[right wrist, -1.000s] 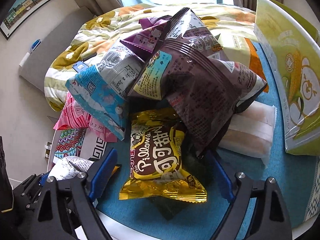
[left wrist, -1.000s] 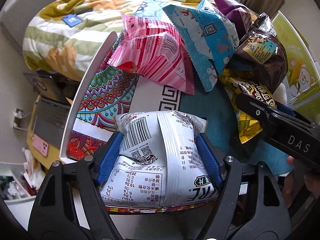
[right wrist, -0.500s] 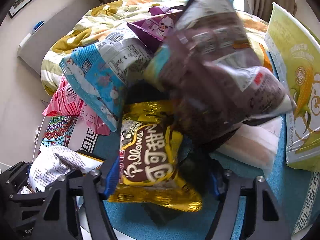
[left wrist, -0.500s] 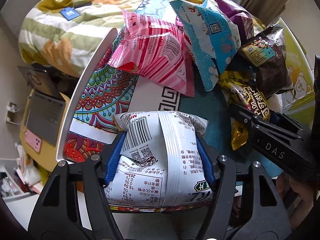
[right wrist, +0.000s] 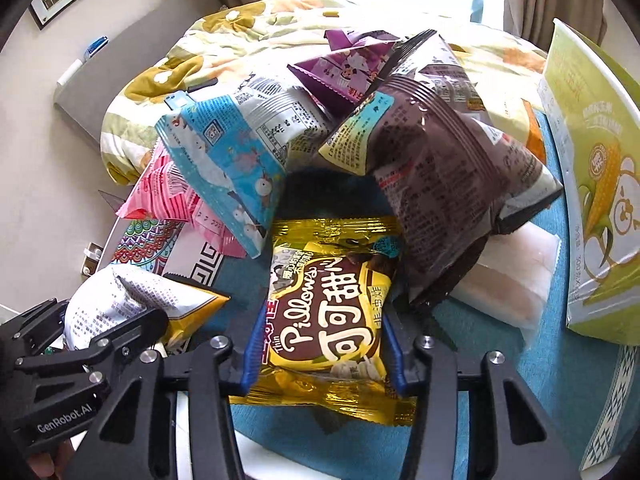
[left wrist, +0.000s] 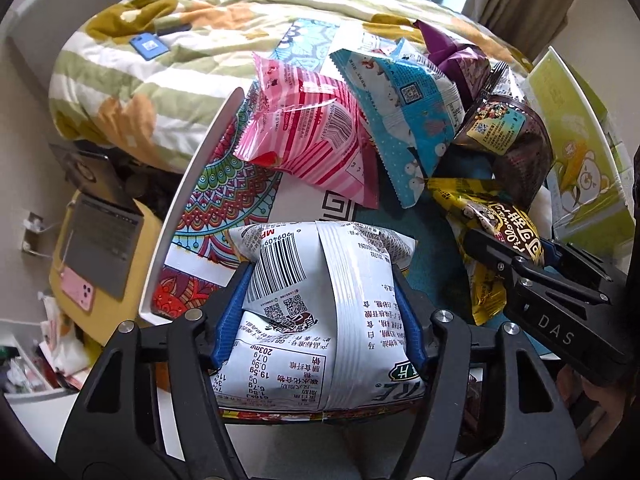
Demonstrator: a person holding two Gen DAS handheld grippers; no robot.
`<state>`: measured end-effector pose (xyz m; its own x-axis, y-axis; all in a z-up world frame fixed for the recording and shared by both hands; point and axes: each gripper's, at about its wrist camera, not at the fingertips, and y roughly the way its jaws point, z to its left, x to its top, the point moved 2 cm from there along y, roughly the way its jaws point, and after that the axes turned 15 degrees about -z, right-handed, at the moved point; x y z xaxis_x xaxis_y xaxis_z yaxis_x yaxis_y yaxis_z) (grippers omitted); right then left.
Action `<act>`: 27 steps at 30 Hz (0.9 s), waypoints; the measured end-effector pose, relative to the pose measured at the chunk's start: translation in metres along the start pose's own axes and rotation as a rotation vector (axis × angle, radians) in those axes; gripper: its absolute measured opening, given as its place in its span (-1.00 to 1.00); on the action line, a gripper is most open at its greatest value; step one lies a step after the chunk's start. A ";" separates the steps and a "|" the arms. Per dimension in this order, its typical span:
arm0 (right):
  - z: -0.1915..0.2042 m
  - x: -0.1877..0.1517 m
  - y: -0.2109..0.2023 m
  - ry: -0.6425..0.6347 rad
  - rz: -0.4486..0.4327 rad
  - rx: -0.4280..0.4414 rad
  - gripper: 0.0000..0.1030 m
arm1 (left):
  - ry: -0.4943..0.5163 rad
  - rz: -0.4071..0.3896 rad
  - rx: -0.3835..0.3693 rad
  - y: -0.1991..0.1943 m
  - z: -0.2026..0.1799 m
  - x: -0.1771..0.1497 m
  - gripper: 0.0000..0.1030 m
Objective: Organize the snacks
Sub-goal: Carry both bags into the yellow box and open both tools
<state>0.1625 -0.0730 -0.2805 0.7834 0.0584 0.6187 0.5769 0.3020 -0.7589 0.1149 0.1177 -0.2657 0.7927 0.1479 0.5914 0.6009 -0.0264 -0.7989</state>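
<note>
In the left wrist view a white snack bag (left wrist: 320, 320) with a barcode sits between the blue pads of my left gripper (left wrist: 320, 280), which is shut on it; the bag bulges above the fingers. In the right wrist view a gold cocoa pillow bag (right wrist: 332, 280) lies on the blue tablecloth (right wrist: 500, 360) between the pads of my right gripper (right wrist: 324, 320). Its jaws are closing and both pads press the bag's sides. The left gripper (right wrist: 132, 328) with its white bag shows at the lower left there.
Behind the gold bag leans a pile: a pink striped bag (left wrist: 312, 136), a light blue bag (left wrist: 404, 116), a purple bag (right wrist: 344, 64) and a brown bag (right wrist: 440, 184). A white packet (right wrist: 508, 284) and a green corn box (right wrist: 592, 184) stand at the right. A laptop (left wrist: 100, 248) sits below the table's left edge.
The right gripper's jaws have come in from wide apart onto the gold bag. The left gripper's pads have squeezed tighter on the white bag. The brown bag shifted in the pile.
</note>
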 end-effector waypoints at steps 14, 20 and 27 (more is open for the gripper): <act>0.008 0.011 -0.055 -0.017 -0.069 0.113 -0.13 | -0.010 -0.142 0.039 -0.069 -0.027 0.015 0.19; -0.004 0.020 -0.097 -0.022 -0.138 0.157 -0.13 | -0.011 -0.222 0.046 -0.103 -0.056 0.028 0.19; -0.052 0.044 -0.159 -0.022 -0.247 0.139 -0.13 | 0.025 -0.337 -0.027 -0.130 -0.124 0.060 0.19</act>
<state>0.1172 -0.1676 -0.1429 0.6168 -0.0128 0.7870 0.7113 0.4373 -0.5503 0.0967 0.0071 -0.1130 0.5512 0.1287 0.8244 0.8318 -0.0062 -0.5551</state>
